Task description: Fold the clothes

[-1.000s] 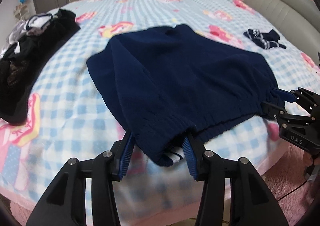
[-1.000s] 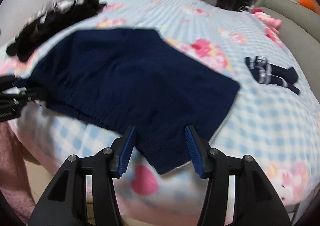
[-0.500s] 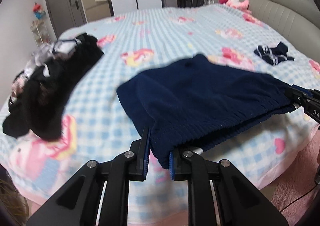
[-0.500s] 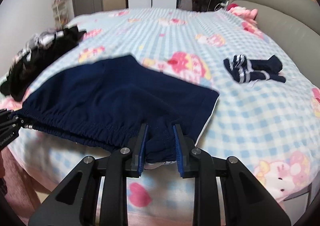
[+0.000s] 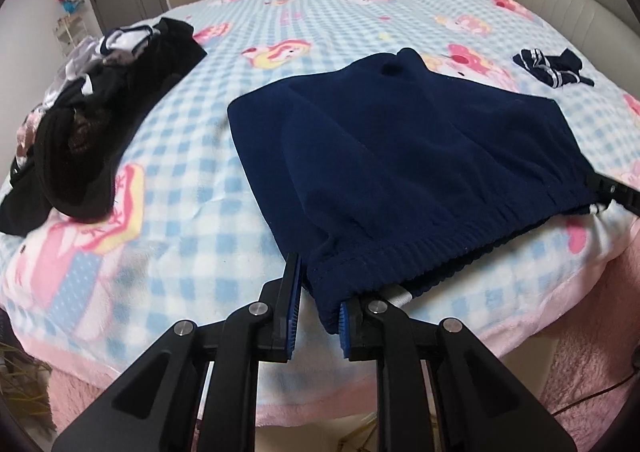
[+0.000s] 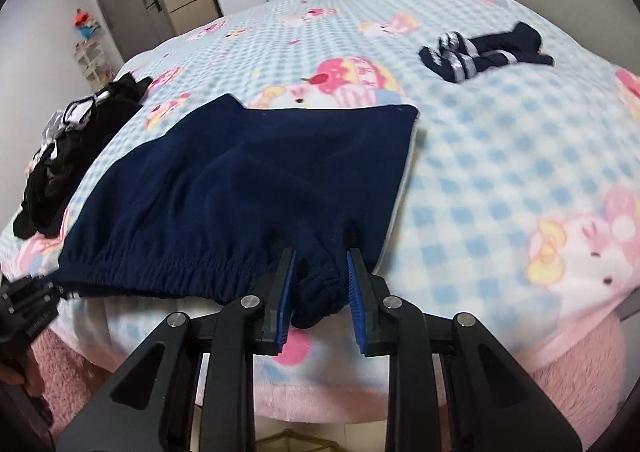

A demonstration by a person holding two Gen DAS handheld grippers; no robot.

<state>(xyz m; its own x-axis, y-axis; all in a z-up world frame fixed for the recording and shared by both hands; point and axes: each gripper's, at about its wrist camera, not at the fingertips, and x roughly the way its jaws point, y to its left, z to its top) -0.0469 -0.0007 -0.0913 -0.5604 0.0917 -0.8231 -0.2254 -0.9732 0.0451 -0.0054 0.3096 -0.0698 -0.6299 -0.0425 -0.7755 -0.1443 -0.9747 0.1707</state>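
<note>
Bed [image 5: 224,179], checked blanket: navy shorts [image 5: 420,155] lay flat near the front edge. Both jaws had just closed; left gripper [image 5: 316,306] and right gripper [image 6: 320,292] each pinched a waistband corner. Waistband looked ready to lift for the first fold.

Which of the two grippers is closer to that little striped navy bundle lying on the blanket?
The right gripper. It pinches the navy garment at the corner on the striped bundle side. The left gripper holds the opposite corner, nearer the black clothes pile.
</note>
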